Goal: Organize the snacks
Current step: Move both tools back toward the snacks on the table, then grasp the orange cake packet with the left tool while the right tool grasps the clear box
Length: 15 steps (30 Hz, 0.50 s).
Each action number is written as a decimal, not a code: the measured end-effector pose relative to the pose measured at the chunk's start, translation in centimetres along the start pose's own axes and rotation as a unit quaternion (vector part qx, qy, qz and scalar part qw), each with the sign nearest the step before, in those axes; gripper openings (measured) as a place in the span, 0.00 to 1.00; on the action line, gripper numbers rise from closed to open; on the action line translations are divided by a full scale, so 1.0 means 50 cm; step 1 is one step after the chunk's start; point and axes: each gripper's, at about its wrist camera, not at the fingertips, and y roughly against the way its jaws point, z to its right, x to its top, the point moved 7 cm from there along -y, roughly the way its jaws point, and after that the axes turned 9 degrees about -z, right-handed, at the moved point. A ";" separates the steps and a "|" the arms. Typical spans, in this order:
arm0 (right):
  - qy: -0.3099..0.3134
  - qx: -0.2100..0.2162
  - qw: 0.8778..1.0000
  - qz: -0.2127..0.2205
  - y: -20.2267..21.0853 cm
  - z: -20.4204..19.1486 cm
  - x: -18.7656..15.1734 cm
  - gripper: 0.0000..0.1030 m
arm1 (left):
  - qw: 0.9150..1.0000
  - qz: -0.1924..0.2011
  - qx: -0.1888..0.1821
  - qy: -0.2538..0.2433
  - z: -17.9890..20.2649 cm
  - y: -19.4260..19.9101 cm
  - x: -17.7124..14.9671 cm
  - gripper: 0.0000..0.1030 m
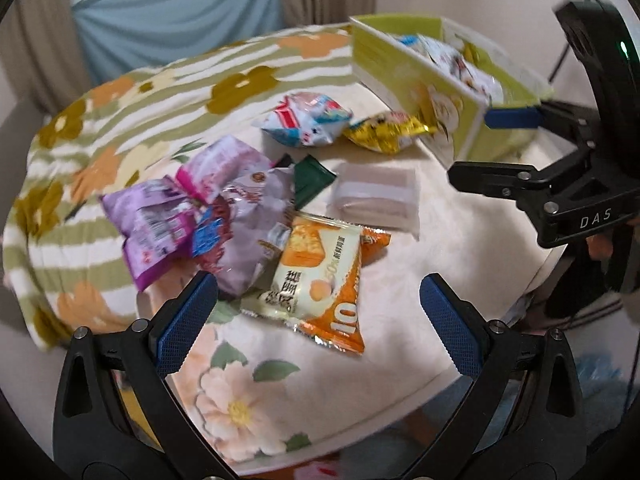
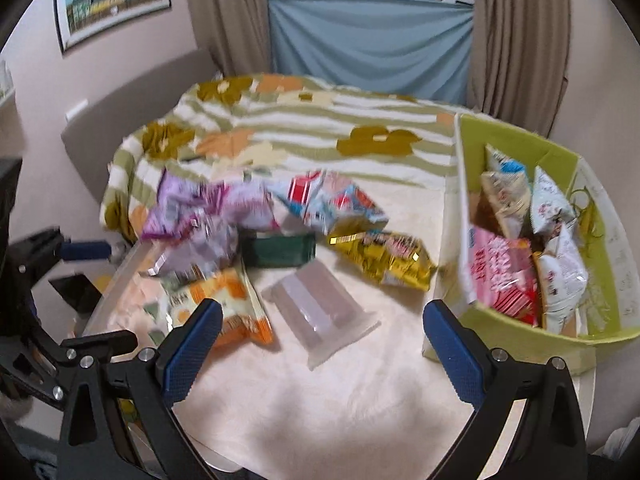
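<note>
Loose snack packets lie on the cloth-covered table: an orange and white packet (image 1: 320,276) (image 2: 224,304), purple packets (image 1: 180,216) (image 2: 192,220), a dark green packet (image 1: 312,180) (image 2: 278,250), a clear pale packet (image 1: 376,196) (image 2: 320,312), a blue and red packet (image 1: 308,120) (image 2: 332,200) and a gold packet (image 1: 384,130) (image 2: 384,256). A green box (image 1: 404,80) (image 2: 600,340) at the right holds several packets. My left gripper (image 1: 316,312) is open just short of the orange packet. My right gripper (image 2: 320,344) is open near the clear packet, empty, and shows from the side as the right gripper (image 1: 476,144).
A striped flower blanket (image 1: 160,92) (image 2: 300,120) covers the far half of the round table. Curtains and a blue cloth (image 2: 372,36) hang behind it. The table's front edge (image 1: 400,404) curves close to my left gripper. A framed picture (image 2: 112,0) hangs at the left.
</note>
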 end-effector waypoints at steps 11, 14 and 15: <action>0.115 -0.007 0.992 -0.058 -0.129 -0.013 -0.033 0.97 | 0.999 -0.036 0.021 -0.007 0.018 -0.136 0.036 0.87; 0.146 -0.008 0.987 -0.063 -0.153 -0.015 -0.033 0.95 | 0.998 -0.049 0.024 -0.003 0.015 -0.164 0.039 0.85; 0.153 0.004 0.986 -0.066 -0.162 -0.017 -0.032 0.95 | 0.998 -0.054 0.025 -0.002 0.013 -0.171 0.040 0.83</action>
